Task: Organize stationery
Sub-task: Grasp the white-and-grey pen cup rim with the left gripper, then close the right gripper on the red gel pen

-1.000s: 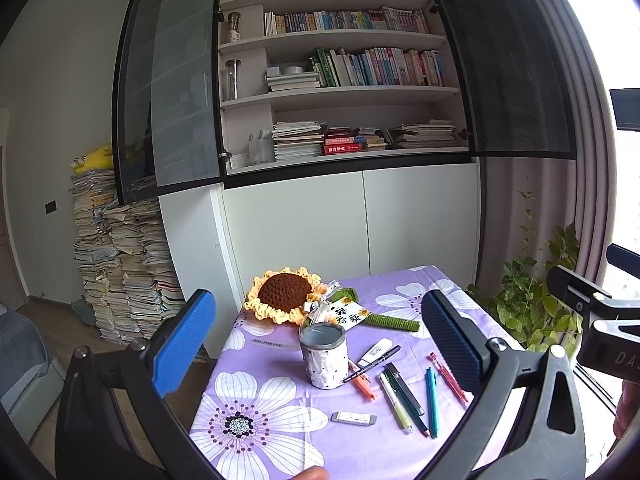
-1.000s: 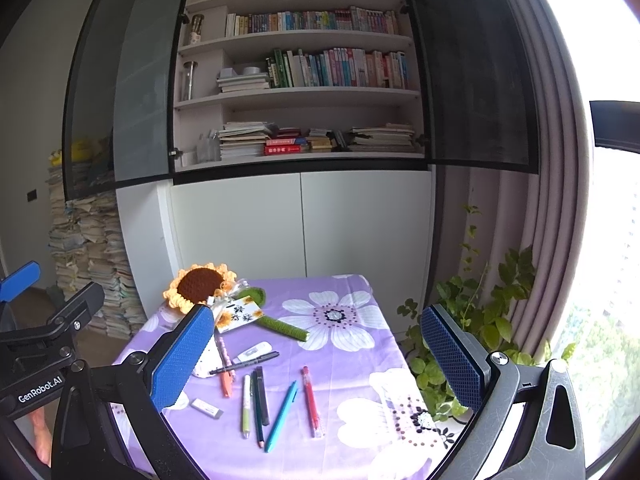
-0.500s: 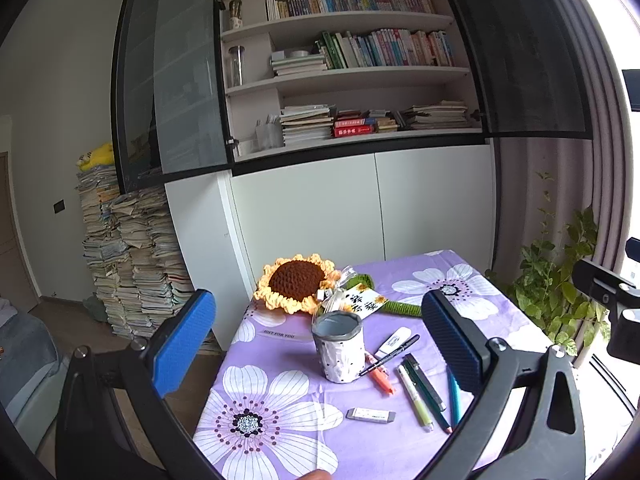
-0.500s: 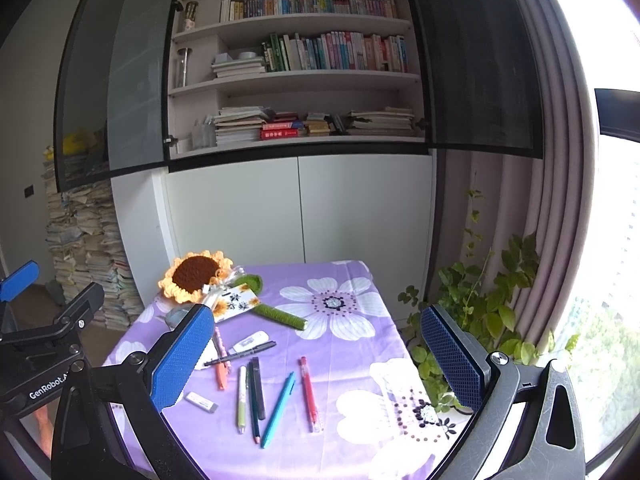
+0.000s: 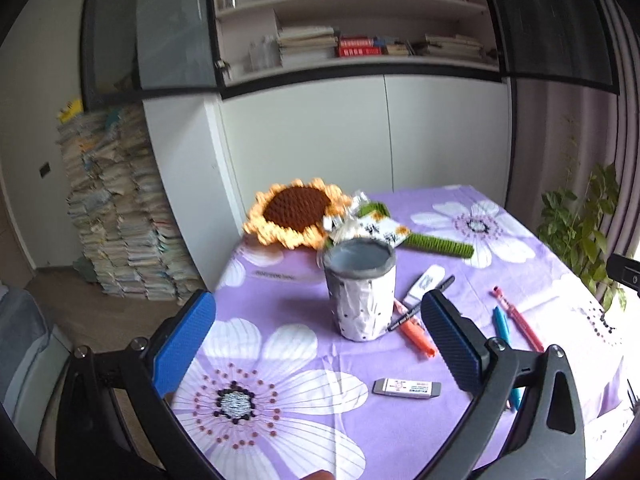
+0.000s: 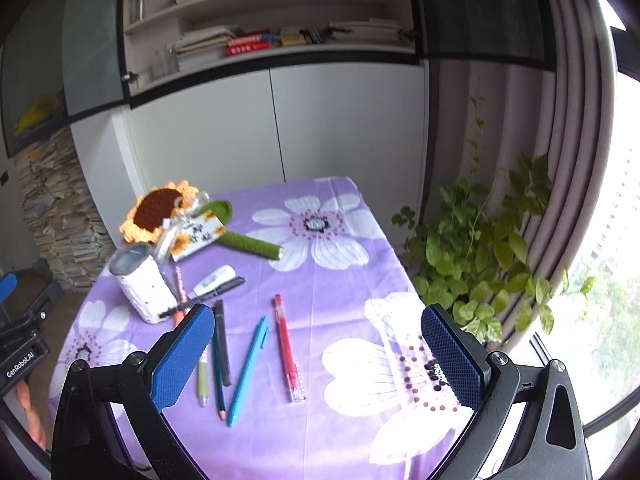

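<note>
We hold our left gripper (image 5: 318, 334) wide open and empty; the pen cup (image 5: 360, 288) stands upright just beyond it, between its fingers, the eraser (image 5: 407, 387) nearer. Our right gripper (image 6: 316, 344) gapes empty too, above the red pen (image 6: 287, 347) and blue pen (image 6: 248, 370).

A home study or living room is shown. A wall-high bookcase (image 5: 360, 20) packed with books is seen behind the table (image 6: 340, 240), which is covered by a purple flowered cloth. Left of the bookcase, papers and magazines are stacked (image 5: 116, 216) on the floor. Right of it, curtains (image 6: 560, 128), a leafy houseplant (image 6: 480, 248) and a bright window are seen.
</note>
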The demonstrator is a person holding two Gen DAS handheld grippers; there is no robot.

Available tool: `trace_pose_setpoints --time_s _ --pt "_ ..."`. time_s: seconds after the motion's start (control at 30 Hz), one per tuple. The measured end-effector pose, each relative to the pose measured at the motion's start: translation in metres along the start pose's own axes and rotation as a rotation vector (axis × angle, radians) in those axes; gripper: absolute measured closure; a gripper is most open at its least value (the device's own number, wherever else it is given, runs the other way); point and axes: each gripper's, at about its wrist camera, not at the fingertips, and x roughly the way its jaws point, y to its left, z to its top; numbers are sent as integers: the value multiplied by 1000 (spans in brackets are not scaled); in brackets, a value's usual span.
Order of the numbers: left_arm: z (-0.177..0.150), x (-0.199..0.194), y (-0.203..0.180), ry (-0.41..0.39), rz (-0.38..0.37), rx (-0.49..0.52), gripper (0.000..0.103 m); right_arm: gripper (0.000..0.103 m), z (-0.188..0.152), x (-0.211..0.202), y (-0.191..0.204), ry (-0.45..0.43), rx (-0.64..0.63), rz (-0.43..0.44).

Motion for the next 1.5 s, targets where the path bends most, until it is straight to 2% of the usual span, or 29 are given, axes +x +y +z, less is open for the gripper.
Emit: trace_pose_setpoints --time_s 0.1,0.33,0.5,0.63,0.7,0.8,0.87,0.93,1.0,1.03,1.23,1.4,1.5 --pt "-3 33 1 59 -28 -14 1 0 -1 21 0 35 -19 -17" --pt "-2 91 -5 117 -53 -29 1 0 -1 67 -7 112 6 -37" --pt "0 113 -9 133 -59 -25 1 0 0 96 -6 179 7 -4" --pt "3 122 -13 130 -63 -10 1 0 2 117 0 214 -20 -9" --pt "3 124 -15 123 -65 1 1 4 4 125 5 226 -43 -7" --pt "5 126 -15 114 -68 0 2 20 9 135 14 253 -72 10" --pt "5 127 -12 112 -90 -11 5 46 10 145 19 294 -87 38" --pt "6 127 -11 115 -123 -22 15 60 9 154 23 343 -89 86" --pt "6 127 -11 120 -170 -32 31 62 8 162 27 380 -92 122" --pt "6 127 -11 122 -187 -34 34 62 8 164 29 389 -97 127" --pt "5 121 -8 118 -216 -36 34 62 16 173 36 419 -134 129" --pt "-1 107 3 80 -156 21 34 62 17 185 47 457 -153 140" --pt "-8 101 11 86 -160 32 34 66 17 190 50 468 -156 138"
